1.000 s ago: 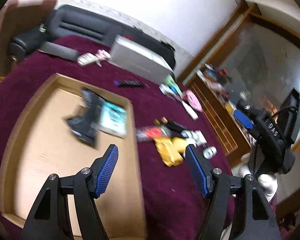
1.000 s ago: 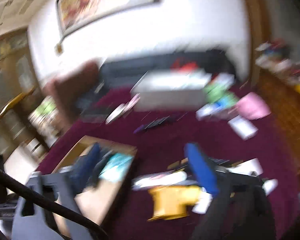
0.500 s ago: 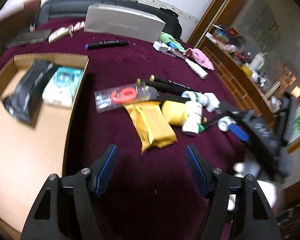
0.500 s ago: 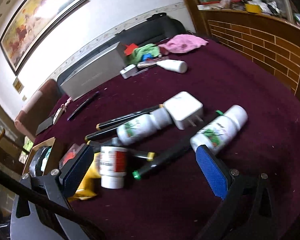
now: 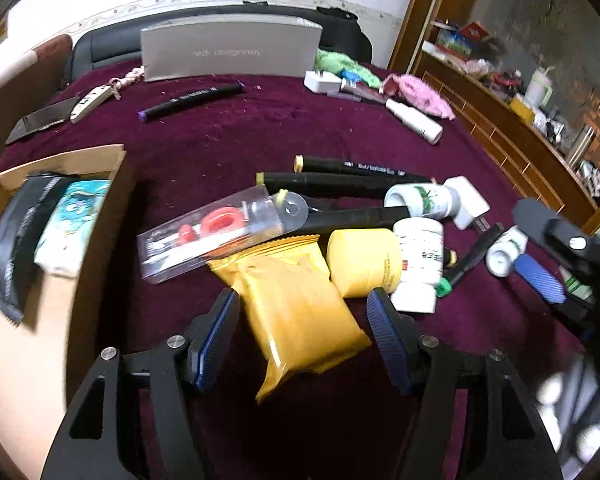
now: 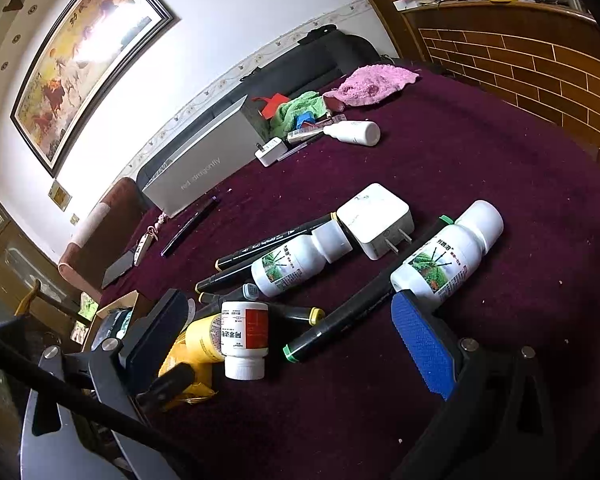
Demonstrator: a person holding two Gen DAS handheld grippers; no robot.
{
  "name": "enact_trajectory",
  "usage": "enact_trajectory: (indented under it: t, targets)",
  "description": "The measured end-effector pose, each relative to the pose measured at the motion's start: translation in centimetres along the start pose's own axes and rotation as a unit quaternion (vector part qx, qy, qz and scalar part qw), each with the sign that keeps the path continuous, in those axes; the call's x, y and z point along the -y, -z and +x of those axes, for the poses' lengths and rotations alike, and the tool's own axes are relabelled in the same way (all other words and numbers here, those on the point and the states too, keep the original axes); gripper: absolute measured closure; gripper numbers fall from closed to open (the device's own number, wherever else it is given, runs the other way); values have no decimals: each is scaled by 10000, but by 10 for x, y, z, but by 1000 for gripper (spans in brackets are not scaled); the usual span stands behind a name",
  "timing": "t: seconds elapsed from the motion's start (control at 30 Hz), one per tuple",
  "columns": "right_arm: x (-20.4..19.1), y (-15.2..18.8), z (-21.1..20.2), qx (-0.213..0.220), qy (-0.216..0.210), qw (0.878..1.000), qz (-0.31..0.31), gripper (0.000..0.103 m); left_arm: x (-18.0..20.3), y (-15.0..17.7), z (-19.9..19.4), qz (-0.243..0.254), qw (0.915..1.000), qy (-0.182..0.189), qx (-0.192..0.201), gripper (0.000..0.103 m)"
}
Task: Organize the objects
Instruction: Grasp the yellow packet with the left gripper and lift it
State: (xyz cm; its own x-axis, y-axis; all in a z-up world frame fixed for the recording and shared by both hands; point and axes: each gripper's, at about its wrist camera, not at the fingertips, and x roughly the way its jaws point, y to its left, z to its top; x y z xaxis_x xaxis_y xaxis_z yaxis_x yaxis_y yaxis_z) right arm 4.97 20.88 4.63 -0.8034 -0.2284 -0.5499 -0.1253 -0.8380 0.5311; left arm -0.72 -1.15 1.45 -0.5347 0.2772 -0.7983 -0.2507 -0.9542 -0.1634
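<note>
A pile of objects lies on the maroon table. A yellow packet (image 5: pixel 296 300) sits between the fingers of my open left gripper (image 5: pixel 300 320), which does not touch it. Beside it are a yellow jar (image 5: pixel 362 262), a white pill bottle with a red label (image 5: pixel 418 256) (image 6: pixel 245 330), a clear case with red parts (image 5: pixel 216 232) and black markers (image 5: pixel 340 180). My open right gripper (image 6: pixel 284 336) straddles the pill bottle and a green-capped marker (image 6: pixel 336 320); a white bottle with a green label (image 6: pixel 444 260) lies by its right finger.
A cardboard box (image 5: pixel 60 160) at the left holds a black pouch (image 5: pixel 18 232) and a teal packet (image 5: pixel 70 228). A grey box (image 5: pixel 230 50), white charger (image 6: pixel 376 220), pink cloth (image 6: pixel 374 82), green cloth (image 6: pixel 300 108) and another white bottle (image 6: pixel 354 132) lie farther back.
My left gripper has swung from over the cardboard box toward the pile and closed in around the yellow packet. My right gripper has come down near the bottles and markers.
</note>
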Motion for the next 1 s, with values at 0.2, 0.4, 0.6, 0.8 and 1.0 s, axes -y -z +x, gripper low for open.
enact_trajectory:
  t: [0.2, 0.4, 0.6, 0.8, 1.0]
  targets:
    - [4, 0, 4, -69, 46, 9999, 116, 0, -2, 3, 5, 133, 9997, 28, 187, 58]
    - [6, 2, 9, -154, 134, 9997, 139, 0, -29, 6, -13, -304, 9977, 544, 250, 66]
    - [9, 2, 11, -164, 176, 9996, 179, 1, -39, 18, -57, -519, 9922, 985, 568, 66]
    - [10, 2, 13, -197, 259, 9993, 183, 1, -62, 33, -113, -574, 9875, 1073, 1004, 66]
    - [8, -5, 3, -422, 42, 9990, 170, 1, -90, 49, -158, -518, 9845, 915, 1403, 65]
